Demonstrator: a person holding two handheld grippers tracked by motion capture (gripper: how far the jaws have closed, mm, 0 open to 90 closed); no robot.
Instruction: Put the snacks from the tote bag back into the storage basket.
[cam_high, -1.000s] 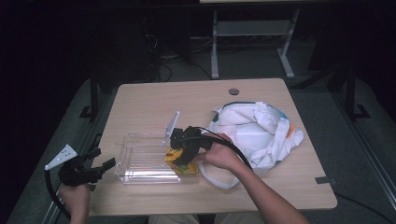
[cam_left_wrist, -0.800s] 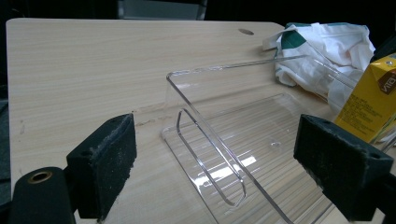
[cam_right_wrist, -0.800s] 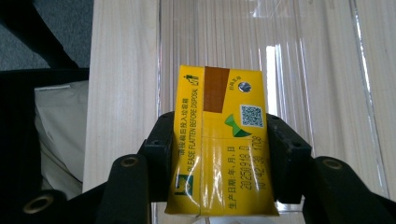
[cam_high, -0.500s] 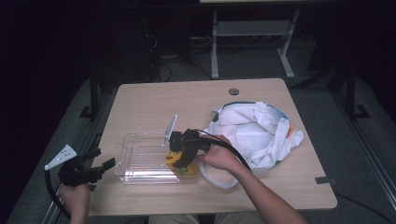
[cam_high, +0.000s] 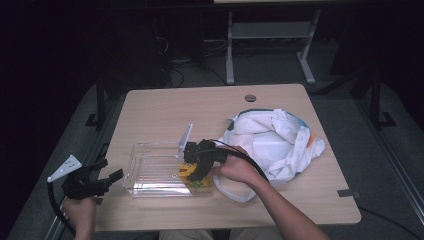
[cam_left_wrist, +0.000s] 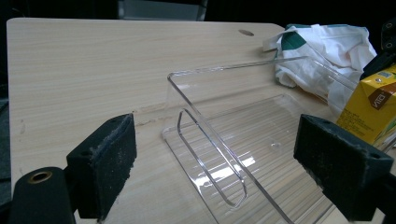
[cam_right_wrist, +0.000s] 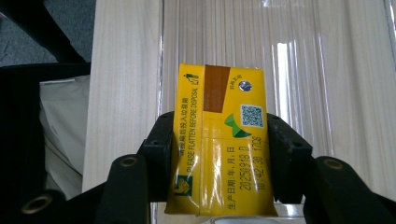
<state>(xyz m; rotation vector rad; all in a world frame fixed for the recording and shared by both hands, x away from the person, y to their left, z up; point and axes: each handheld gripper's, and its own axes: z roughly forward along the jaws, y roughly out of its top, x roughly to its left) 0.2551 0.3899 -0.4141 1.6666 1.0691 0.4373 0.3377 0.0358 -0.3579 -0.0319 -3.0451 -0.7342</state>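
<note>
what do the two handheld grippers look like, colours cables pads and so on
Both grippers are black. The left gripper carries a grey three-cornered plate on top and trails a black cable that loops down past the hand. Its pads are blocky black foam with a rough, speckled face, and a brass-ringed hole shows in the frame. The right gripper has the same brass-ringed holes and a black cable running back along the bare forearm.

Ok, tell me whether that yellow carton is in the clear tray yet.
In. The yellow carton stands at the clear tray's right end, inside its wall, clamped between the right gripper's jaws.
</note>
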